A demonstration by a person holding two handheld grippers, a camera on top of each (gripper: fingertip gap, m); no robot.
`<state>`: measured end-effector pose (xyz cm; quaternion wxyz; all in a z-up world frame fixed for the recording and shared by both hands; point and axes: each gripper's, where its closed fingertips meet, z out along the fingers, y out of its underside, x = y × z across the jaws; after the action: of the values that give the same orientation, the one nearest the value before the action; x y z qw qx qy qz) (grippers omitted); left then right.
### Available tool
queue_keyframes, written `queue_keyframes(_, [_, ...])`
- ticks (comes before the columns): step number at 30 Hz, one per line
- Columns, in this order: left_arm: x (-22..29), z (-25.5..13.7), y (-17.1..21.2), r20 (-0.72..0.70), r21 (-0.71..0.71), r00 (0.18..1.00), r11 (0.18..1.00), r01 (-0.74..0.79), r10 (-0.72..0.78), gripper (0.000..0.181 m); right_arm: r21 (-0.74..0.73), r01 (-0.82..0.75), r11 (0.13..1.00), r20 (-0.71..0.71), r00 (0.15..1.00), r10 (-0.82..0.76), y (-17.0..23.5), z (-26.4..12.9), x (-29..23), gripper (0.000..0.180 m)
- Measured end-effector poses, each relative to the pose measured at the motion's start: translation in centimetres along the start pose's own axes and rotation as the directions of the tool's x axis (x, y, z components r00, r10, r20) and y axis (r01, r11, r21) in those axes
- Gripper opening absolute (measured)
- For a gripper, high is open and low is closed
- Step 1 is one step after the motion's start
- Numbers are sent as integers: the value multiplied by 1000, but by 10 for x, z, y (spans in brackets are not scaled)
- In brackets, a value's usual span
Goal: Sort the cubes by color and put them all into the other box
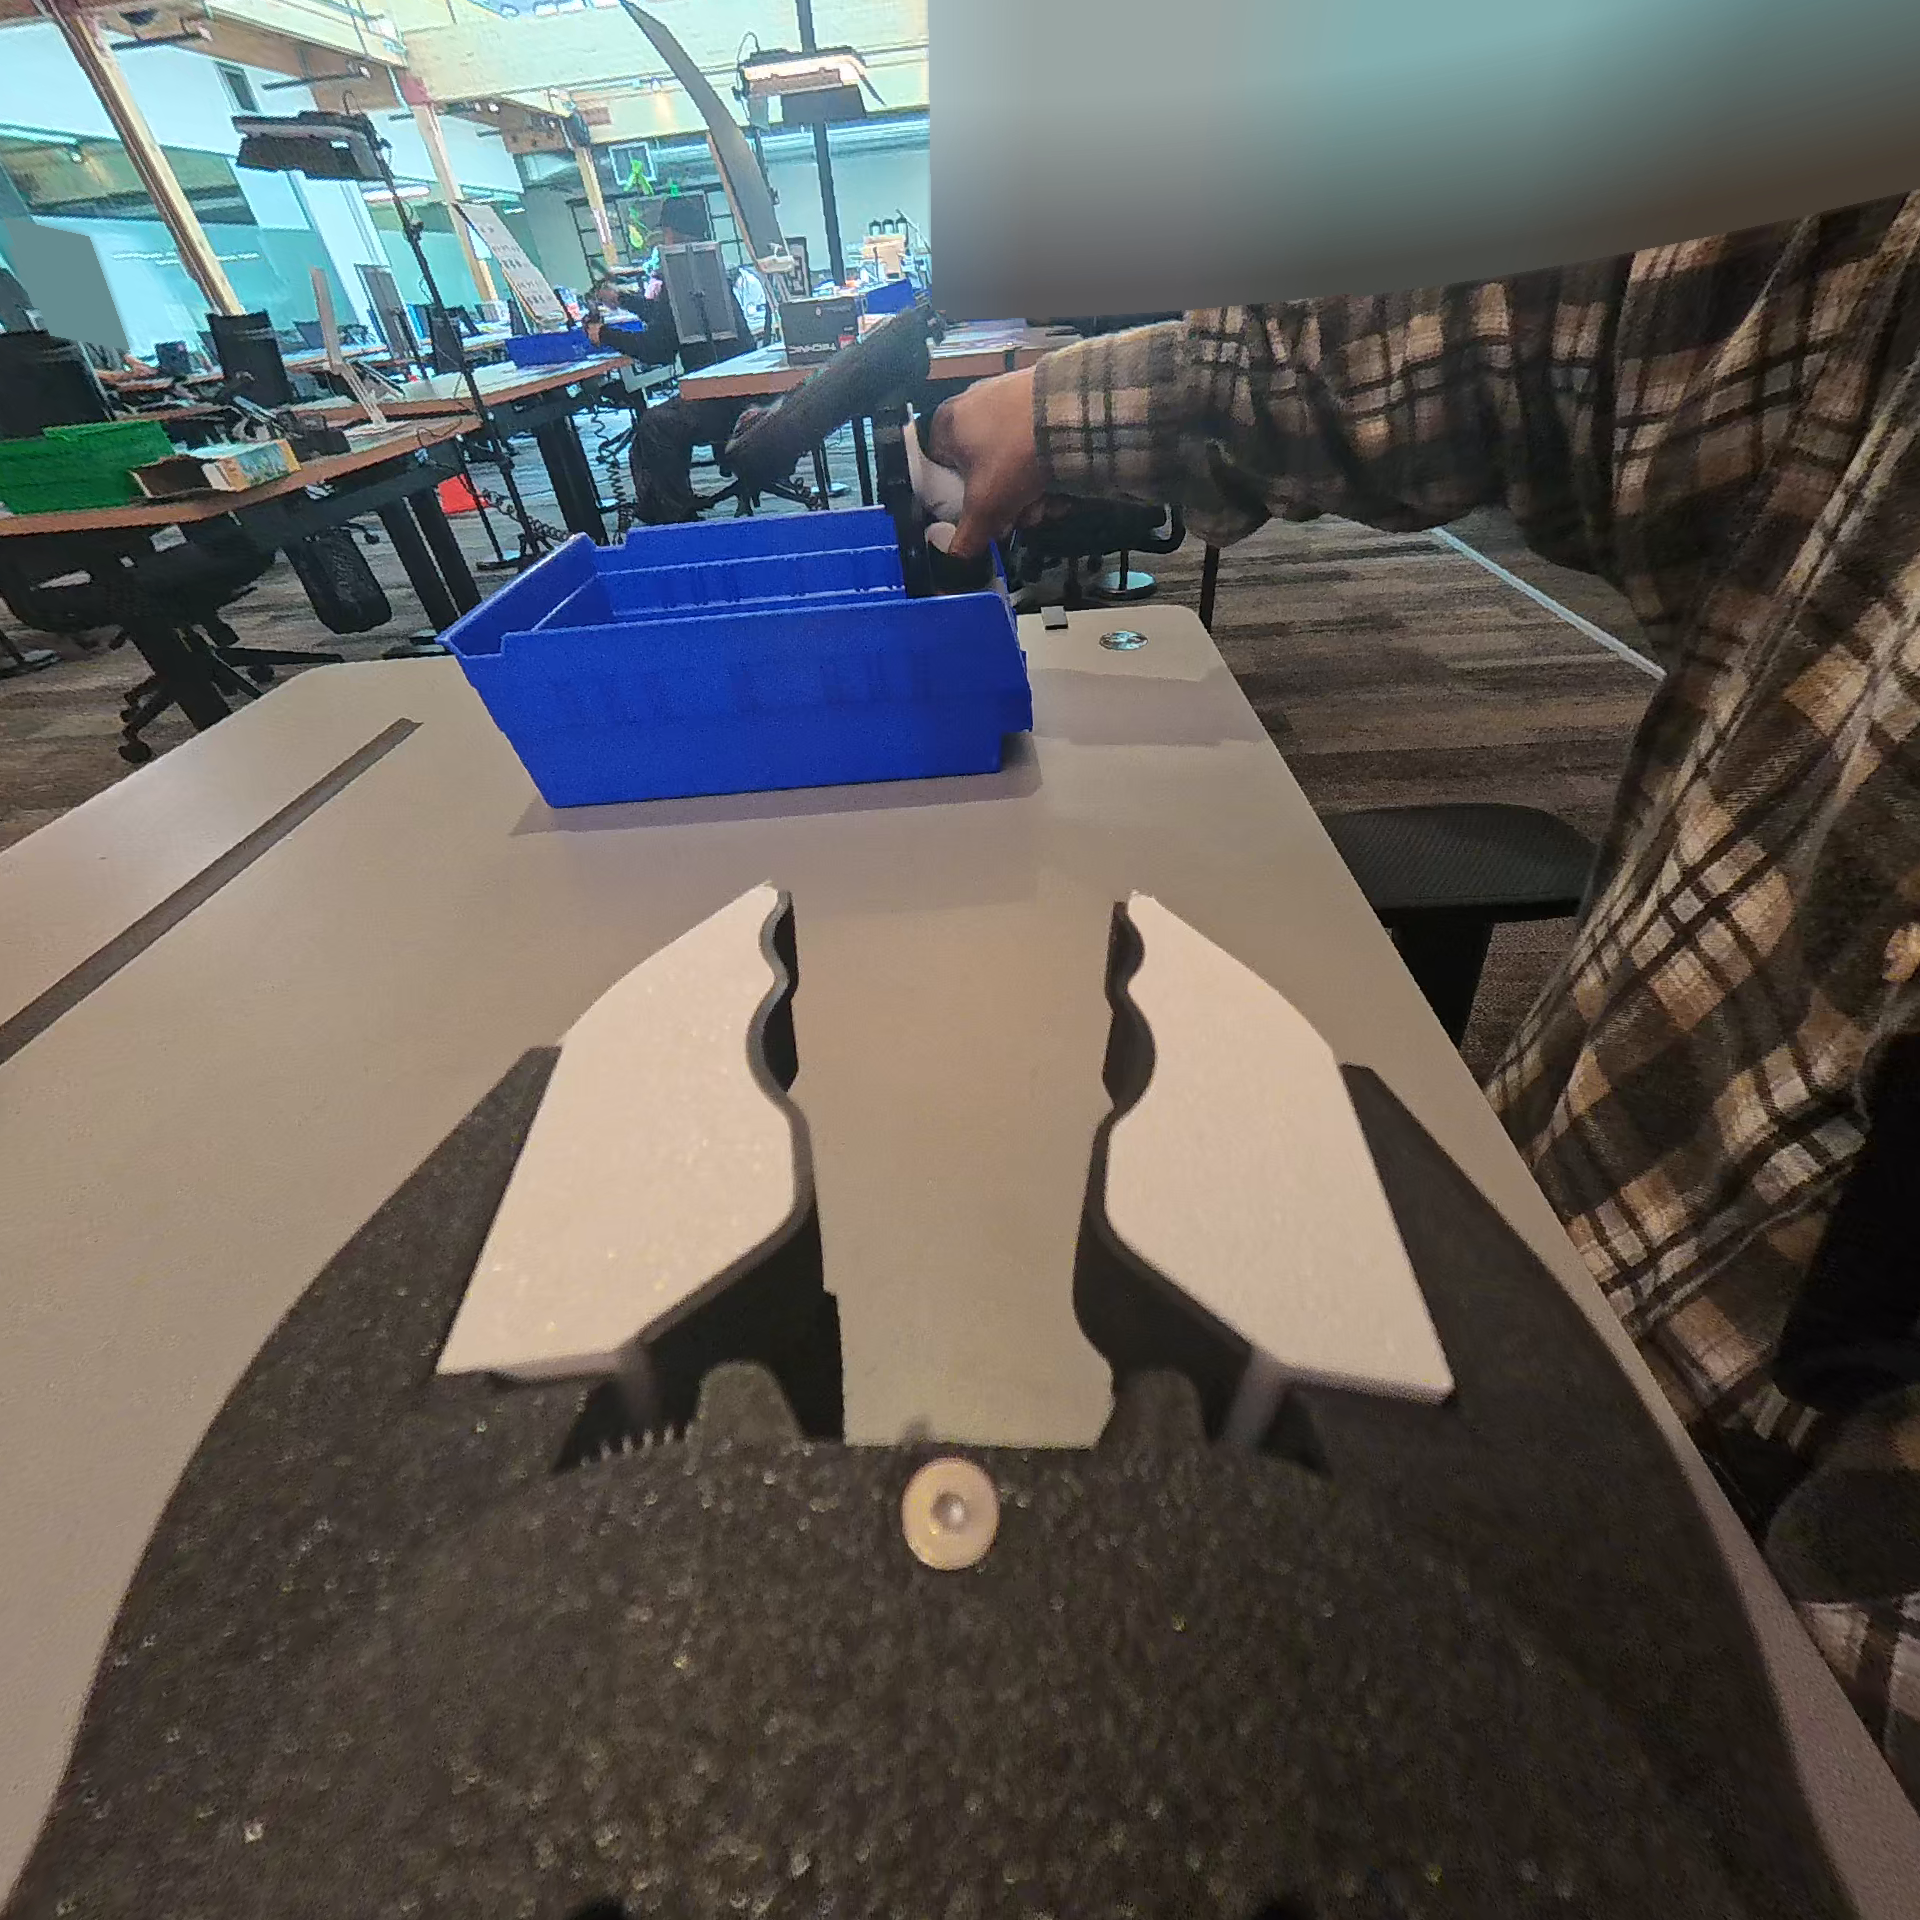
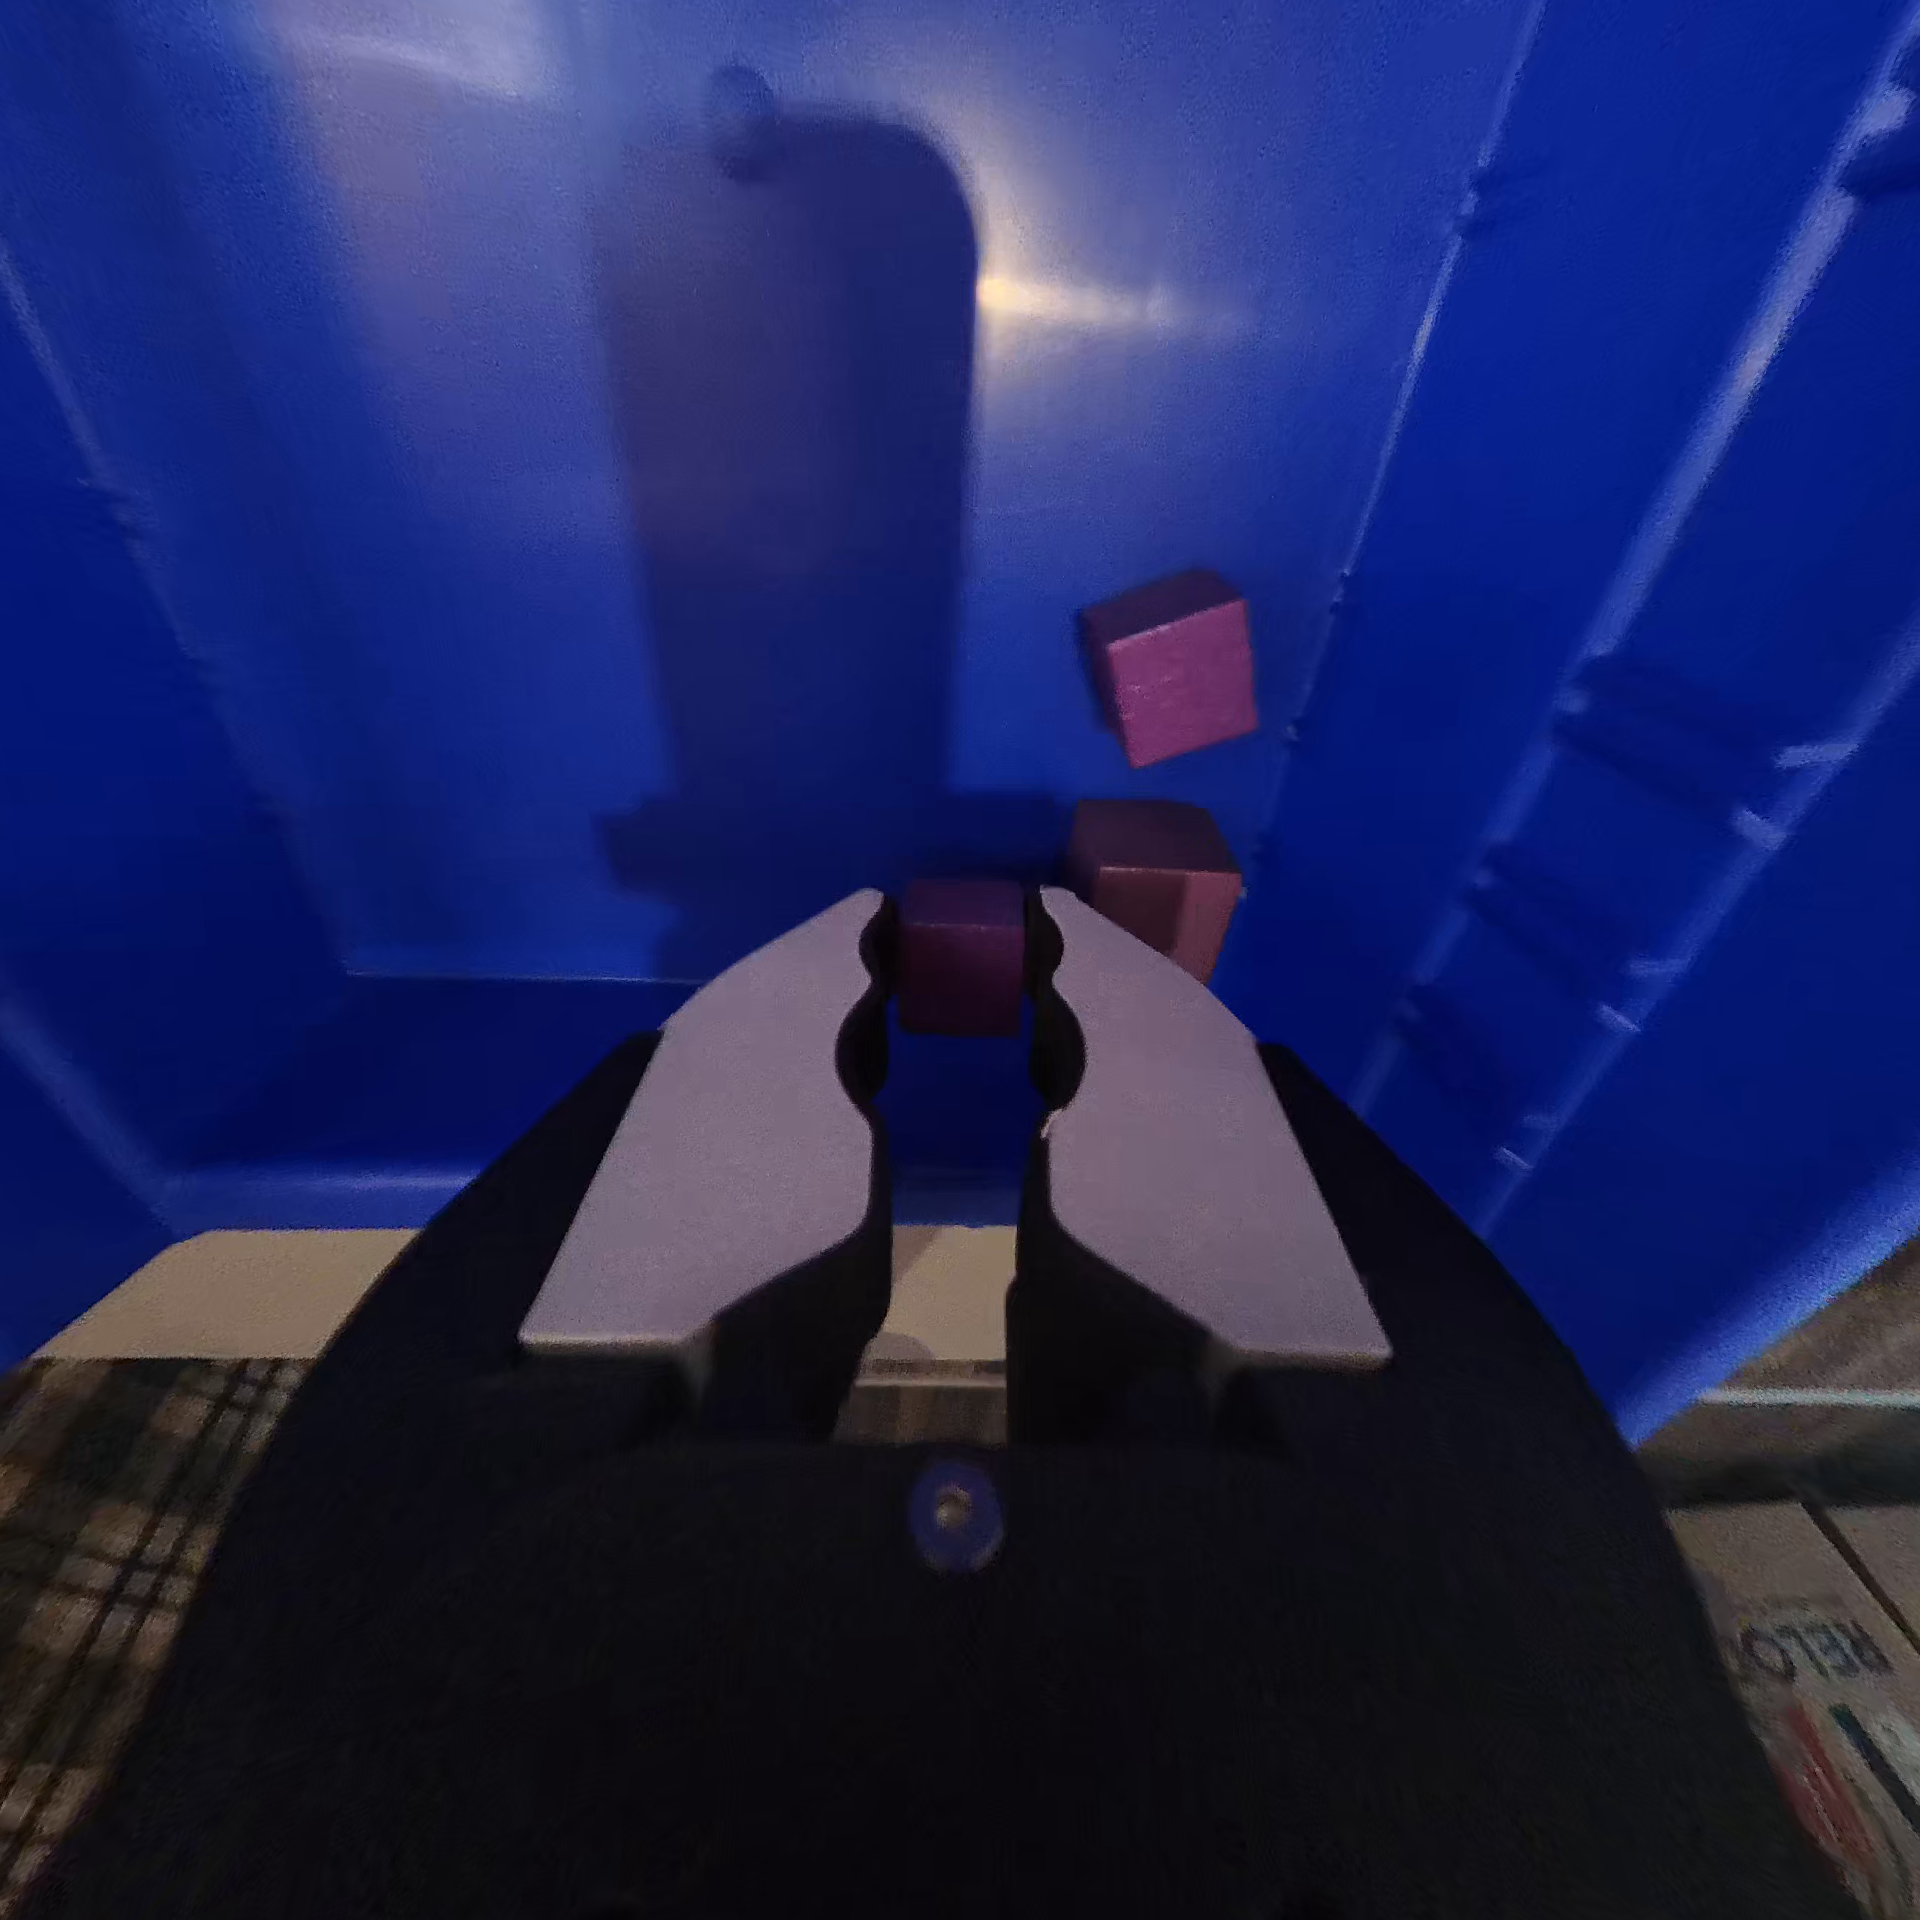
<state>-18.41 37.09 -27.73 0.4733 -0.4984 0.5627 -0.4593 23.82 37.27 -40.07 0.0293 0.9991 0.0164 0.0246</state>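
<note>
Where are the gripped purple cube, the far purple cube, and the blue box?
gripped purple cube [image 2: 961,966], right wrist view, front face
far purple cube [image 2: 1179,691], right wrist view, lit face
blue box [image 1: 748,717], left wrist view, side wall

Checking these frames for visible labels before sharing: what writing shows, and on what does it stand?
I will not copy wording; these bear it.
Black box, far background: white lettering.
Cardboard box, lower right of the right wrist view: dark print, partly cut off.
Blue bin: none visible.

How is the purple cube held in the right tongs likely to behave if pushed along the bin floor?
The purple cube looks rigid with flat faces, so it would probably slide, not roll. Being small, it is likely light. The glossy blue bin floor may let it skid easily.
</note>
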Motion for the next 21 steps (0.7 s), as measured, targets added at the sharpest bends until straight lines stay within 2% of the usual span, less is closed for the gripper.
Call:
queue_keyframes(4, [0, 1, 2, -2, -7, 1000, 1000, 0, 0, 57, -42, -17, 999, -54, 998, 15, 5, -5, 11, 40])
queue_keyframes(7, [0, 1, 2, 0, -5, 1000, 1000, 5, -5, 58, -14, -10, 1000, -58, 998, 9, 7, -30, 9, 46])
queue_keyframes(9, [-1, 1, 2, 4, -3, 1000, 1000, 8, -8, 58, 90, -11, 996, -67, 998, 17, 1, -65, 10, 47])
queue_keyframes(12, [-3, 1, 3, 10, -4, 1000, 1000, 15, -15, 59, 346, -2, 938, -8, 1000, 5, -13, -136, -6, 48])
queue_keyframes(14, [-4, 0, 3, 13, -4, 1000, 1000, 18, -18, 59, 554, 16, 832, 65, 996, -62, -22, -188, -32, 49])
queue_keyframes(17, [-6, 0, 3, 21, -6, 1000, 1000, 17, -17, 59, 798, 54, 600, 91, 974, -209, -24, -248, -79, 54])
queue_keyframes(19, [-6, 0, 2, 24, -3, 999, 1000, 20, -20, 59, 905, 44, 422, 101, 944, -315, -23, -270, -116, 57])
queue_keyframes(21, [-6, 0, 2, 25, -1, 999, 1000, 24, -24, 59, 959, 5, 283, 119, 900, -419, -24, -274, -153, 58])
